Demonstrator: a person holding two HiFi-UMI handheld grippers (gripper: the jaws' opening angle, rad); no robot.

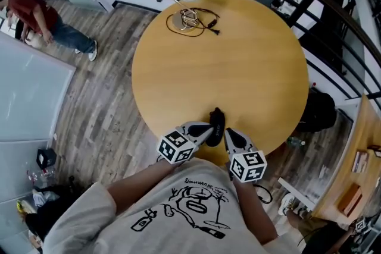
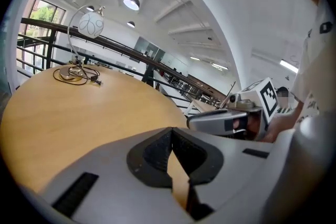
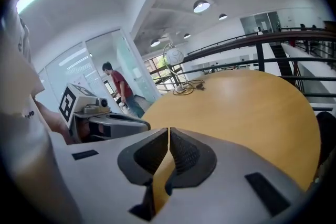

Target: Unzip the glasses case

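the glasses case (image 1: 217, 123) lies dark on the table (image 1: 238, 56) by the near edge, at the tips of your two grippers; its zip is too small to make out. the left gripper (image 1: 205, 132) and right gripper (image 1: 231, 138) both have jaws pressed together on nothing, so part them first, pin the case with one, pinch the zip pull with the other and draw along the seam. both sit side by side before your chest, angled downward.

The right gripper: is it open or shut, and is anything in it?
Shut and empty: in its own view the right gripper has its two dark pads touching at the tips, nothing between, only the table beyond.
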